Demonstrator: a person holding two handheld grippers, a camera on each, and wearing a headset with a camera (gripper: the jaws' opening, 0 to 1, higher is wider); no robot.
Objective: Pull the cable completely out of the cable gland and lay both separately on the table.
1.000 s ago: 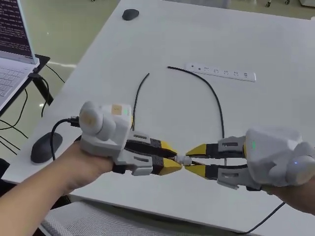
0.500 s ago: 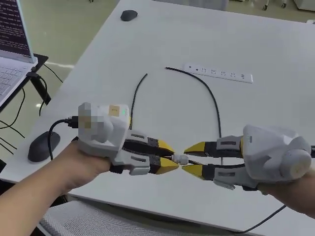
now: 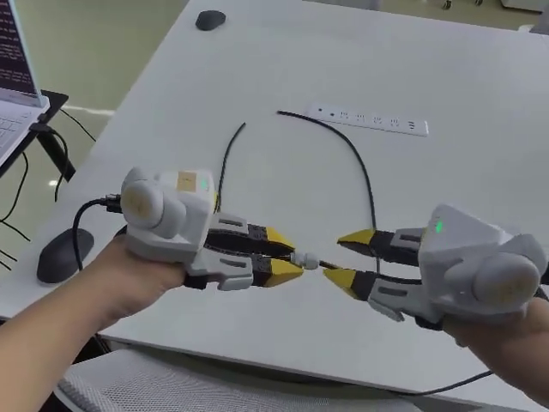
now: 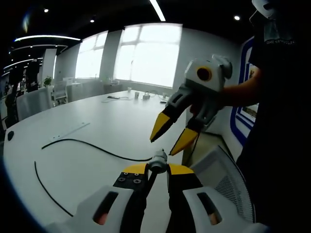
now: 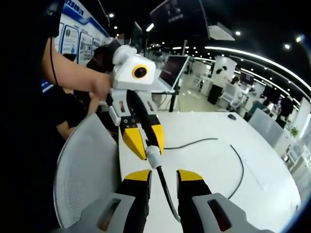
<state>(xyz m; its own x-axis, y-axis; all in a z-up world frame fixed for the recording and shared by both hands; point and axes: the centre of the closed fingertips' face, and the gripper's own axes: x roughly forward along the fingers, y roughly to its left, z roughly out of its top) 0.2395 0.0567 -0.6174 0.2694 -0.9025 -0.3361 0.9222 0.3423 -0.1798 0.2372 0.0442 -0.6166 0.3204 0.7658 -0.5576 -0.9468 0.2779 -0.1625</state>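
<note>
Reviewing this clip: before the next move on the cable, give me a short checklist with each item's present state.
1. Hold on the part: ok. The left gripper is shut on the cable gland.
2. Clamp on the cable: not ok. The right gripper is open, with the cable running between its jaws.
3. Cable out of the cable gland: not ok. It enters the gland.
4. Loose length free: ok. It lies in an open curve on the table.
5. Room to lay both down: ok. There is bare table below, and the power strip lies far back.
</note>
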